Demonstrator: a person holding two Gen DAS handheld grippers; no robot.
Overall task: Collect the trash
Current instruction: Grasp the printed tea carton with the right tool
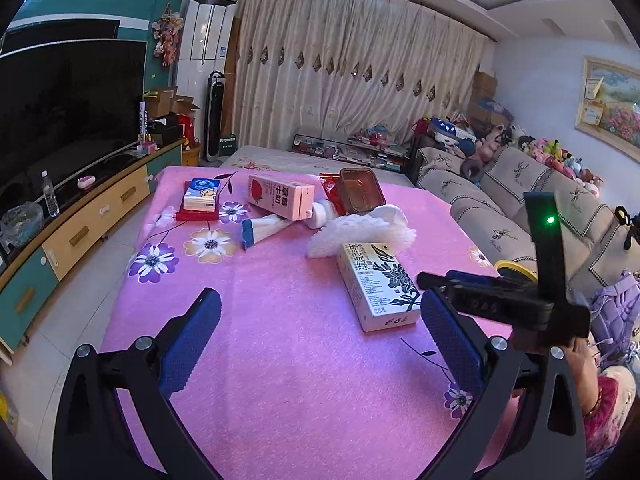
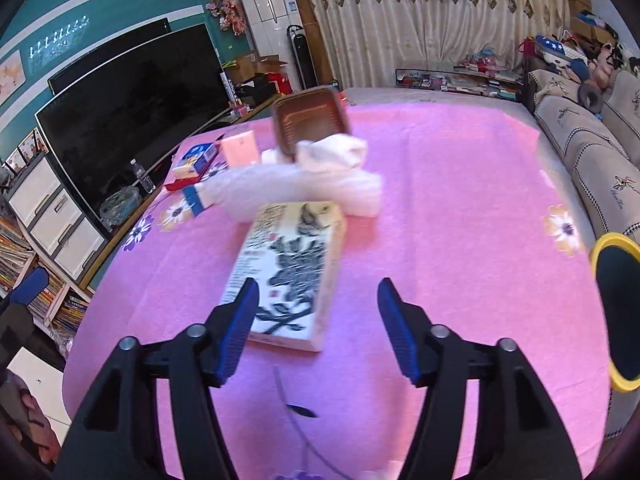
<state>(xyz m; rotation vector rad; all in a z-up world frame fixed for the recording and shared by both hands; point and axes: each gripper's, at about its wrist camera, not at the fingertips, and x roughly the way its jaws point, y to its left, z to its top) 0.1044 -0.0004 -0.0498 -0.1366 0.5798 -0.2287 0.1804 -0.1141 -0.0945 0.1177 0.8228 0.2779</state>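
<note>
A pink flowered tablecloth carries the trash. A cream carton with black flower print lies flat; it also shows in the right wrist view, just ahead of my open, empty right gripper. Behind it lie white foam wrap, a pink strawberry milk carton, a blue-capped white tube, a brown plastic tray and a red wrapper. My left gripper is open and empty above the cloth, left of the cream carton.
A tissue pack lies on a red item at the table's far left. A TV on a cabinet stands to the left, a sofa to the right. A yellow-rimmed bin sits at the table's right edge.
</note>
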